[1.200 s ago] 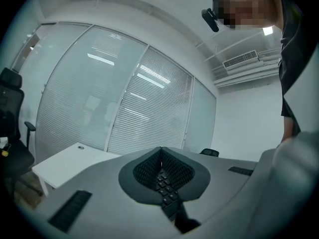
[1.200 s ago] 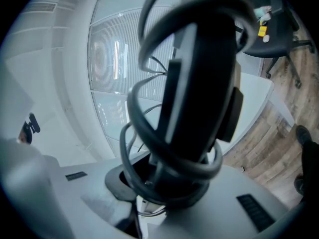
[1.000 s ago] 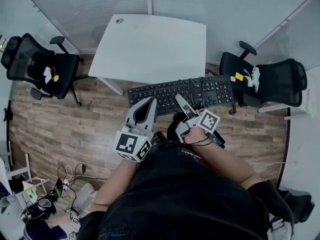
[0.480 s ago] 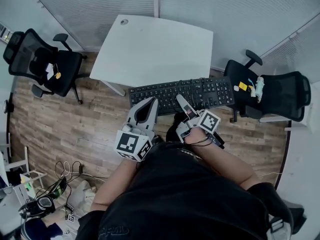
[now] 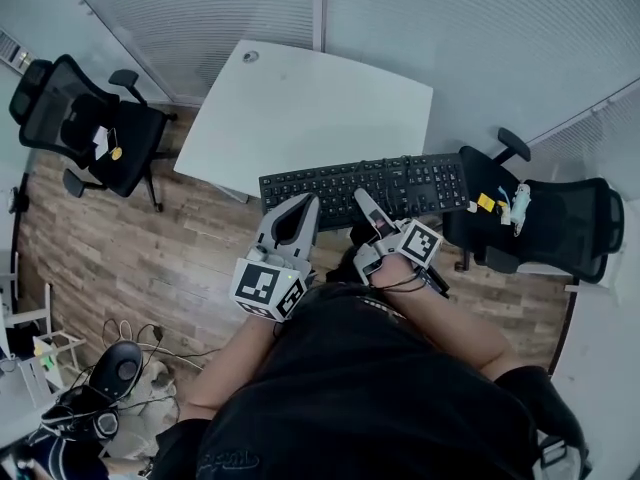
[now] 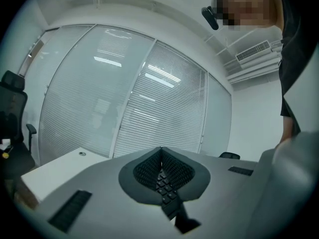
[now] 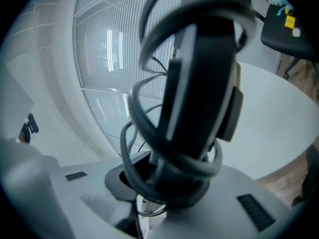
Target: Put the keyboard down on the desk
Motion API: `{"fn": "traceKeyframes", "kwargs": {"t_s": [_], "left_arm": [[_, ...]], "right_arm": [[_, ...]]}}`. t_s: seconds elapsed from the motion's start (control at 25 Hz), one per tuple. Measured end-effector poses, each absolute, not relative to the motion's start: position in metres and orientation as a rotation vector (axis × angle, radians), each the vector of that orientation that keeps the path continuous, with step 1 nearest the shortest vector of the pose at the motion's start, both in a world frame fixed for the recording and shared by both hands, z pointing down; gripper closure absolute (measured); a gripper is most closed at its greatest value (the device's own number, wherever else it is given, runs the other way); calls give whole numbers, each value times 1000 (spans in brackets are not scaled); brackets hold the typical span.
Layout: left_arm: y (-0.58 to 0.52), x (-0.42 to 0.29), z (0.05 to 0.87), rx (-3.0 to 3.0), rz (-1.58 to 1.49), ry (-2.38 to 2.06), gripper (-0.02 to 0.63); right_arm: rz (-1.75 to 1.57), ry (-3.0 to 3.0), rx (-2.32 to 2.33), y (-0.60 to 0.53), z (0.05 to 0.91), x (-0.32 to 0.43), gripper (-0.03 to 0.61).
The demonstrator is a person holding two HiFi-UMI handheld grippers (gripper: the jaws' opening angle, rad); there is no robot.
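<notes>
A black keyboard [image 5: 400, 180] is held level in the air, in front of the white desk's [image 5: 320, 98] near edge and above the wooden floor. My left gripper [image 5: 305, 201] is shut on the keyboard's near edge, left of its middle. In the left gripper view the keys [image 6: 166, 189] show between the ribbed pads [image 6: 147, 171]. My right gripper [image 5: 361, 197] is shut on the near edge at the middle. In the right gripper view the keyboard [image 7: 199, 83] rises edge-on from the jaws, with its cable [image 7: 130, 133] looped around it.
One black office chair [image 5: 85, 123] stands left of the desk and another [image 5: 550, 213], with small items on it, stands to the right. Cables and gear [image 5: 100, 398] lie on the floor at the lower left. Blinds cover the wall behind the desk.
The keyboard and both grippers have come a little nearer to the desk's front edge. Both grips look unchanged.
</notes>
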State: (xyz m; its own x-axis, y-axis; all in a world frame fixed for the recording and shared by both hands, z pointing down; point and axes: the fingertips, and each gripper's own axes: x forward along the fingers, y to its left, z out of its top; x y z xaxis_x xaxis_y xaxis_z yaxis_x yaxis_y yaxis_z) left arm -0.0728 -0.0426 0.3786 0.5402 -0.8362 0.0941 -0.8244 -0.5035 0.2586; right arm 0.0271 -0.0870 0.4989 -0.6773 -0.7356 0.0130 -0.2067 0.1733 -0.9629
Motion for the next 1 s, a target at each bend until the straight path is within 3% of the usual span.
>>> {"fn": "traceKeyframes", "kwargs": {"t_s": [1.0], "left_arm": [[-123, 33, 387, 2556, -37, -1255, 598]], "right_arm": [[-1477, 1943, -954, -157, 506, 131, 484]]}}
